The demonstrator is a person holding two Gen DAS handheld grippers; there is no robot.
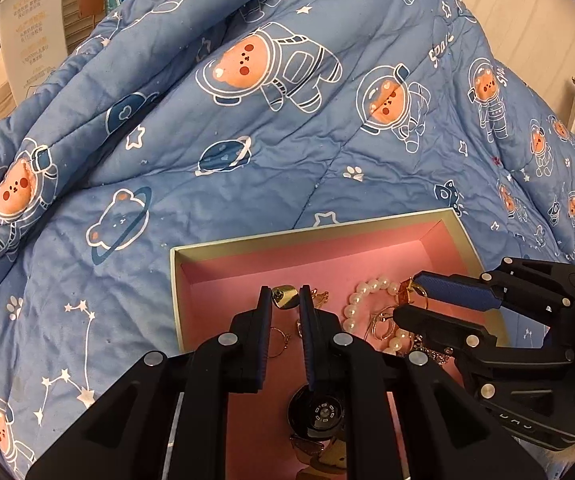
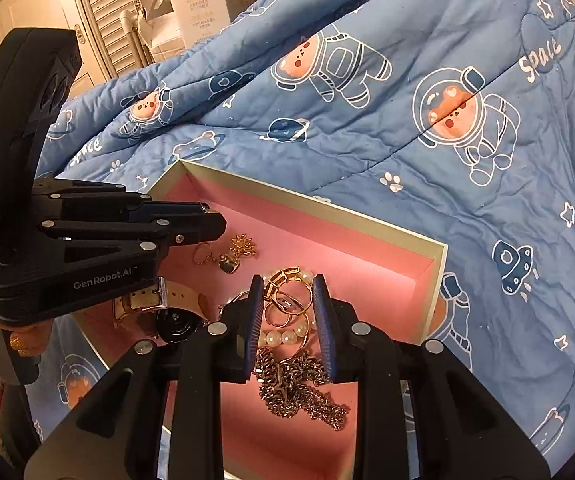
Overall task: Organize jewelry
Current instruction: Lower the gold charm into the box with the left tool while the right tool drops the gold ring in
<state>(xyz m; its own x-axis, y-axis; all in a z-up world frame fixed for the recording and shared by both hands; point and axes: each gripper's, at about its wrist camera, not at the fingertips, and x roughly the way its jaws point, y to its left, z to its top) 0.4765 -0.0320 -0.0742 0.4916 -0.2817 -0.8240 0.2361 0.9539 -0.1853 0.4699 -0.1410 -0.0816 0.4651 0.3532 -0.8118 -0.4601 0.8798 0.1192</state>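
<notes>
With the left gripper (image 1: 284,300) clenched on a small gold earring (image 1: 285,297) and the right gripper (image 2: 285,298) grasping gold rings (image 2: 287,294) above the pink box (image 2: 439,256), each piece is best lowered gently onto bare lining, apart from the pearl bracelet (image 1: 361,298).

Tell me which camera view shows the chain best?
The right wrist view. There the chain lies in full sight on the pink floor of the box, just below the right gripper. In the left wrist view only a small part shows, behind the gripper's arm.
</notes>
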